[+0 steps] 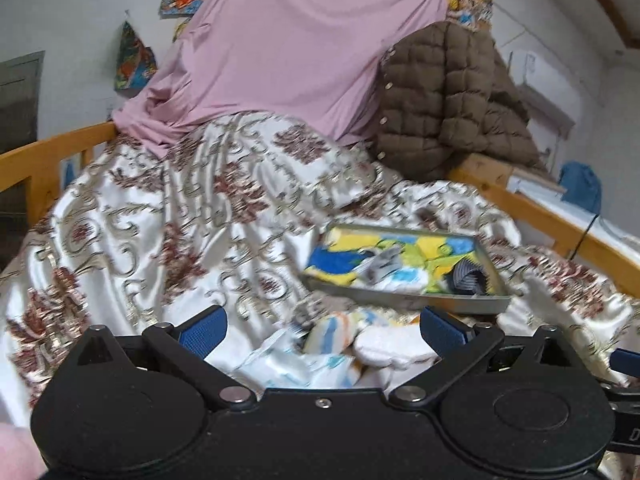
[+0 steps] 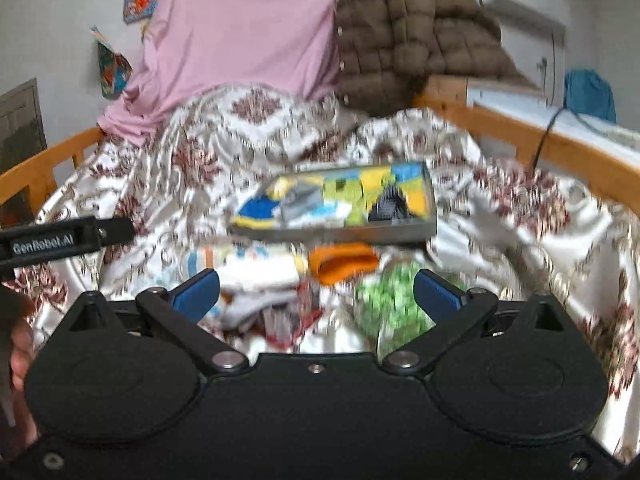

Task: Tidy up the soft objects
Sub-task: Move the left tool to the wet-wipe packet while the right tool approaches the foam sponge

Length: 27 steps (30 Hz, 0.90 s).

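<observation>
Seemingly ready to pick, both grippers, left [image 1: 322, 326] and right [image 2: 316, 290], hover with jaws spread over loose socks [image 2: 256, 276] lying just beside the tray [image 2: 332, 234].

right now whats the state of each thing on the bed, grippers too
left gripper: open, holding nothing
right gripper: open, holding nothing
grey tray: on the bedspread, partly filled with folded soft items
orange sock: loose, in front of the tray
green sock: loose on the bedspread
white socks: loose pile outside the tray
brown quilted jacket: hanging, unfolded
pink sheet: draped behind the bed
</observation>
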Motion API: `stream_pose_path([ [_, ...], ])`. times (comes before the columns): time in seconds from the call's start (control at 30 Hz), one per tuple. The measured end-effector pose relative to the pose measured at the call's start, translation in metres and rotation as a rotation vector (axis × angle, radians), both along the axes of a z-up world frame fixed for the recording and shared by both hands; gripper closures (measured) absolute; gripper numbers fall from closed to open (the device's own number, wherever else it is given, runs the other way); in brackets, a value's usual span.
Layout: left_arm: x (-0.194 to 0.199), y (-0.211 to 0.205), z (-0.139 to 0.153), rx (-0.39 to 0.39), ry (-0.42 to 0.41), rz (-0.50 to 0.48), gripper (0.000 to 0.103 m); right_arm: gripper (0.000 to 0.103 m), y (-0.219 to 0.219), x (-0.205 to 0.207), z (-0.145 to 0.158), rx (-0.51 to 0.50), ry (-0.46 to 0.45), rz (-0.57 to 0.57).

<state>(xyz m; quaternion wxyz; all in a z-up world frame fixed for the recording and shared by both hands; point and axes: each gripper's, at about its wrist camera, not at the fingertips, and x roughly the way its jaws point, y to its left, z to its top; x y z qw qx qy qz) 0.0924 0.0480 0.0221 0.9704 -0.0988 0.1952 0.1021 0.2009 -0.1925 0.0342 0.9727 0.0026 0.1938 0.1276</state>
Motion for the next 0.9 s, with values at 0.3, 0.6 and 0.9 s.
stream_pose_path([
  [0.3, 0.009, 0.005, -0.018, 0.012, 0.164, 0.036, 0.001, 0.001, 0.015, 0.007, -0.013, -0.084, 0.072, 0.006],
  [0.6, 0.021, 0.014, -0.03, -0.049, 0.276, 0.069, 0.001, 0.001, 0.025, 0.001, -0.024, -0.135, 0.118, 0.055],
  [0.9, 0.035, 0.033, -0.041, -0.188, 0.37, 0.091, 0.001, 0.001, 0.027, 0.008, -0.03, -0.149, 0.157, 0.109],
])
